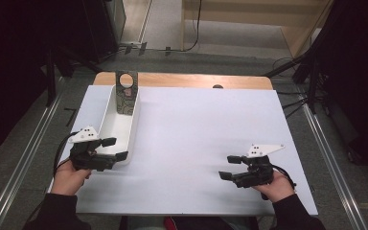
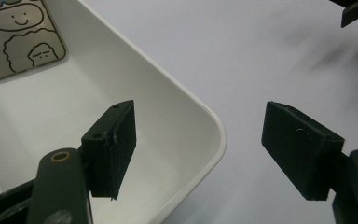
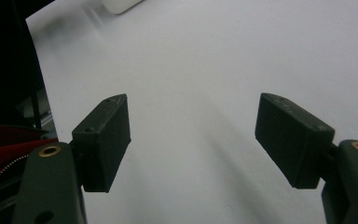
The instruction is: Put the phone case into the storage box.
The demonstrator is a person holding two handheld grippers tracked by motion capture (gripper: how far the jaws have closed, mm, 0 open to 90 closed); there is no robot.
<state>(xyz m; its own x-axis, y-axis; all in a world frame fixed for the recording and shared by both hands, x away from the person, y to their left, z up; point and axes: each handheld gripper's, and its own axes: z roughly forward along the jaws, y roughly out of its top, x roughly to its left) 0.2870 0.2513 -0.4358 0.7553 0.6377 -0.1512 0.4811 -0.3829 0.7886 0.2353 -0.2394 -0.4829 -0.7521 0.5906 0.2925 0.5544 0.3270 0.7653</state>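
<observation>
While your left tool hangs at the near end of the white bin, its jaws stand wide apart and hold nothing. In the left gripper view one jaw is over the inside of the bin and the other is over the bare white surface, so the rounded near corner of the bin wall lies between them. The bin stands at the left side of the surface, and its long axis runs away from you, toward the far edge. At its far end a flat patterned card with a round hole leans upright against the end wall, well apart from your tool. From the left tool the card lies straight ahead, along the long axis of the bin. I judge that this hand is much nearer to it.

Your right tool is also wide open and empty. It hovers over the bare surface at the near right, pointing left, well apart from the bin.
</observation>
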